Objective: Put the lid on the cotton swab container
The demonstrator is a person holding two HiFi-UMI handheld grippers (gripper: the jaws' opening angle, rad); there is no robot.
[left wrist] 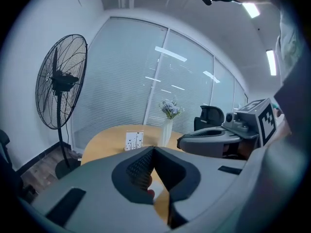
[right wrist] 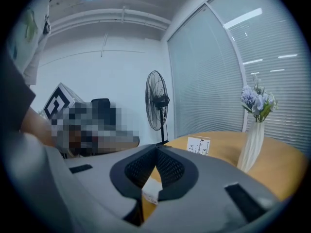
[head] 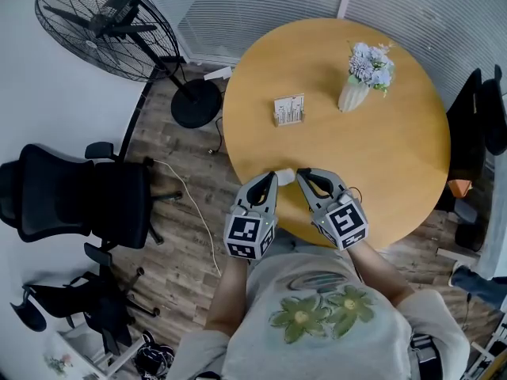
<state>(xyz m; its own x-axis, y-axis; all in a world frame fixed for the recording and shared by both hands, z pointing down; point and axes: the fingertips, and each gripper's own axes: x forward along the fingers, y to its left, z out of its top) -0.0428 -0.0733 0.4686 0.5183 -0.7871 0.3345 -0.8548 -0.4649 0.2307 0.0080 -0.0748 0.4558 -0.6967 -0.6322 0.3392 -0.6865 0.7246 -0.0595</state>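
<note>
Left gripper [head: 263, 187], right gripper [head: 310, 182]: both pinched closed, holding nothing. Small white cotton swab container [head: 285, 176] sits between their tips, near desk [head: 380, 149] edge. Lid indistinguishable. Best: open, steady container, seat lid squarely.

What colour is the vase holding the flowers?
White vase; shows best in the right gripper view.

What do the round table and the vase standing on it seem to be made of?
Table: probably wood veneer or laminate; the top is an even honey colour, smooth, with little shine.
Vase: perhaps ceramic or plastic; it is white, matt and ribbed, and the look leaves the material open.
</note>
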